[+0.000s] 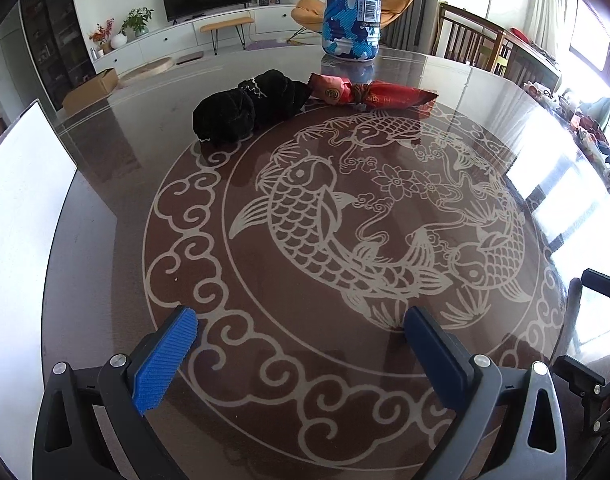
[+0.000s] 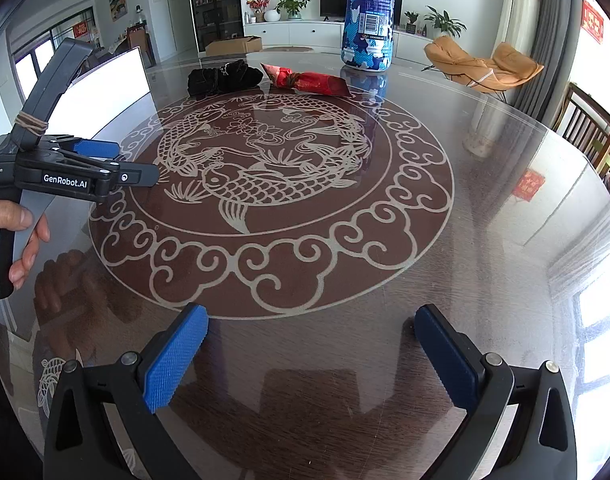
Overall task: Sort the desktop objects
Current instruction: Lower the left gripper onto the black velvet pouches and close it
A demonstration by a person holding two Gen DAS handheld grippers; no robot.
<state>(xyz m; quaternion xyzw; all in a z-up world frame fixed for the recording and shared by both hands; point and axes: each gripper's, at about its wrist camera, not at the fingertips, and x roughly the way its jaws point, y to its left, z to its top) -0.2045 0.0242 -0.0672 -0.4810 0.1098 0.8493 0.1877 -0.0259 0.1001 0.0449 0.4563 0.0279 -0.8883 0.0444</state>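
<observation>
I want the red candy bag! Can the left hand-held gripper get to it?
Probably yes. The left hand-held gripper is open, with bare table before it. The red bag lies flat, touching the black cloth.

Bright daylight, tabletop point(image 1: 105, 184) glare, fisheye-warped edges

Left hand-held gripper point(image 1: 301, 330): blue-padded fingers point(image 1: 165, 360) spread wide, nothing between them, held low and pointing forward.
Right hand-held gripper point(image 2: 311, 328): fingers point(image 2: 175, 358) likewise wide apart and empty.
Person's left hand point(image 2: 19, 240): wrapped around the left unit's grey handle.
</observation>
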